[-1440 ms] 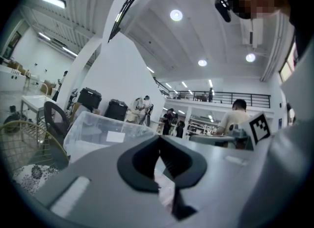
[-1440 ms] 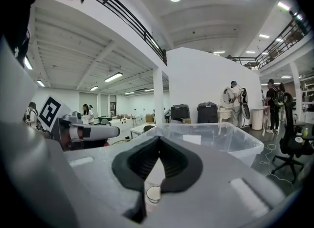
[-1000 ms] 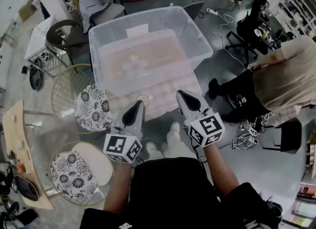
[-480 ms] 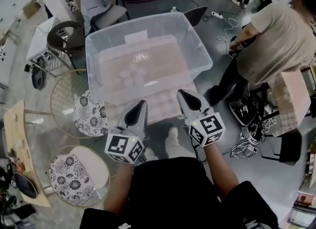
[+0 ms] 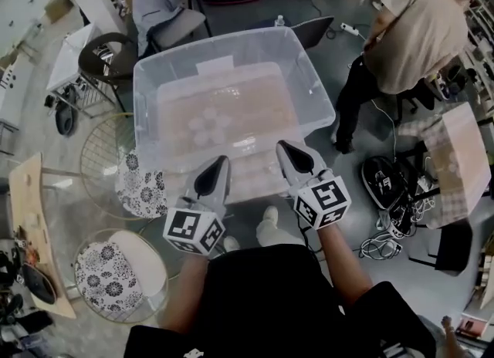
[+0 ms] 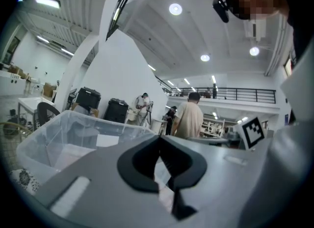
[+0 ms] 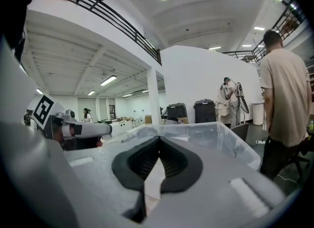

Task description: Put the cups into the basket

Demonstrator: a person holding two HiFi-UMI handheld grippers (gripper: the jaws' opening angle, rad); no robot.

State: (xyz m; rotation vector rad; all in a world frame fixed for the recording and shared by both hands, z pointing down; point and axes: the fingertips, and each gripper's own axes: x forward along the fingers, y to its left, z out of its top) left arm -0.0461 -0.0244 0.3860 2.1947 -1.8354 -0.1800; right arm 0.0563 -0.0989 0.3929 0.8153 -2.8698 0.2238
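A big clear plastic bin (image 5: 312, 79) stands on the floor in front of me, and it serves as the basket. Several clear cups (image 5: 207, 123) show faintly on its bottom. My left gripper (image 5: 222, 162) is at the bin's near wall, shut with nothing in it. My right gripper (image 5: 282, 146) hangs beside it over the near rim, shut and empty too. In the left gripper view the black pads (image 6: 142, 165) meet at the tips, with the bin (image 6: 54, 133) to the left. The right gripper view shows closed pads (image 7: 169, 165) and the bin (image 7: 221, 141) ahead.
Two wire chairs with flowered cushions (image 5: 140, 183) (image 5: 108, 275) stand to the left of the bin. A person in a beige shirt (image 5: 413, 25) stands at the upper right. A dark bag and cables (image 5: 386, 183) lie on the right, and a wooden table (image 5: 31, 225) is at the far left.
The person in beige has walked from the right edge up to the upper right. The floor and bin have slid in the view. Both grippers stay shut, side by side.
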